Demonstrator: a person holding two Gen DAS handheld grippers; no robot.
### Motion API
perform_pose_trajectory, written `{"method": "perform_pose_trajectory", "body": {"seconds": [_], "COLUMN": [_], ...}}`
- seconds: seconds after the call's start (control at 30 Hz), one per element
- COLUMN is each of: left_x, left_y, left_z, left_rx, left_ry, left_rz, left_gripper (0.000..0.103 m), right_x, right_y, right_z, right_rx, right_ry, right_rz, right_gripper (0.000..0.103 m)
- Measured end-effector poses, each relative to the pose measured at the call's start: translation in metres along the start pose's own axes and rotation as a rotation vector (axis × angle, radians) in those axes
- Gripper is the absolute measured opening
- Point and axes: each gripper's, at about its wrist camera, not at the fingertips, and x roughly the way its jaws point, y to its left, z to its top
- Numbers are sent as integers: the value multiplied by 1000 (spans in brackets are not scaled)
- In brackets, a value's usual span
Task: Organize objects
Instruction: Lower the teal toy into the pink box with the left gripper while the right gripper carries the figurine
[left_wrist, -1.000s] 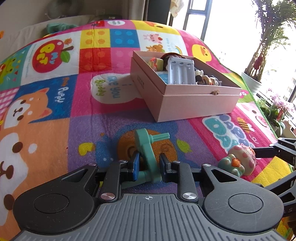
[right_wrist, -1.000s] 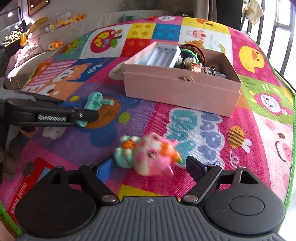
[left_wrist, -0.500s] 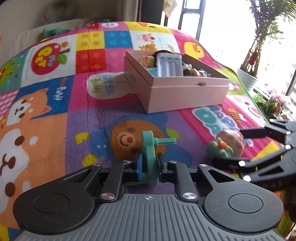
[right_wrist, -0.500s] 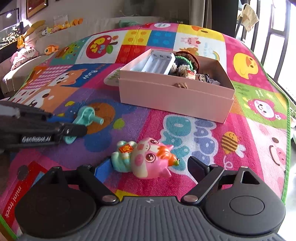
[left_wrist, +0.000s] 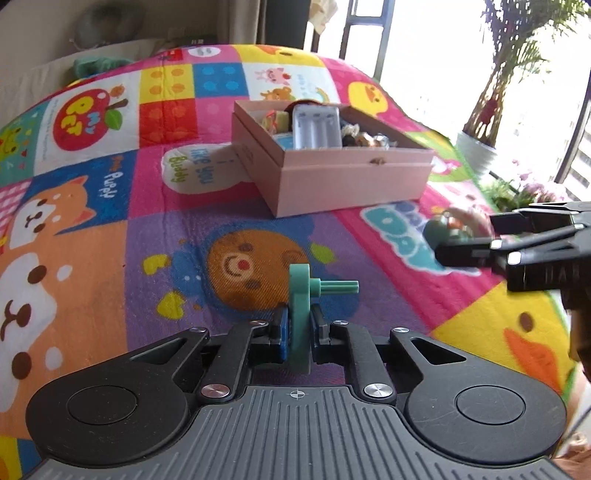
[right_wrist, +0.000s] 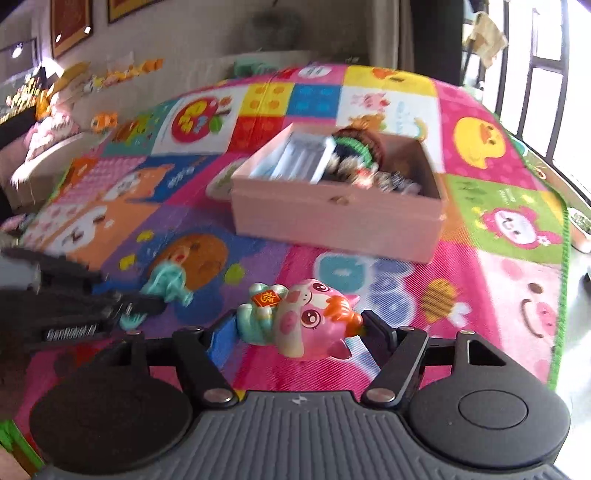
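Above the patchwork play mat (left_wrist: 110, 258), the left gripper (left_wrist: 297, 328) pinches a teal peg toy (left_wrist: 300, 295) upright — the right gripper (right_wrist: 295, 332) clamps a pink pig figurine (right_wrist: 306, 317) — both short of the pink box (left_wrist: 351, 177).

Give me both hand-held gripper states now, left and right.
Left hand-held gripper: closed on the teal peg toy.
Right hand-held gripper: closed on the pink pig figurine.
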Motion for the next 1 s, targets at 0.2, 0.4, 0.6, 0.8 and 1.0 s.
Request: {"method": "perform_pose_trajectory", "body": {"seconds": [0.2, 0.4, 0.6, 0.8, 1.0], "left_x": [-19, 0, 56, 118, 156], "left_y": [4, -1, -18, -36, -29], "left_z": [53, 135, 190, 212, 200], "left_rx": [3, -20, -231, -472, -703], "left_ry": [-116, -194, -126, -67, -9], "left_rz": [-17, -84, -211, -238, -231], "left_gripper": [14, 13, 13, 14, 16], "right_x": [-21, -26, -26, -33, -31], "right_y": [-23, -40, -62, -78, -90], "right_z": [14, 16, 9, 2, -4], "right_rx": [58, 101, 154, 183, 208], "right_ry": [-100, -144, -148, -165, -159], "right_rz": [-23, -25, -57, -75, -84], "right_gripper": [71, 71, 71, 71, 71]}}
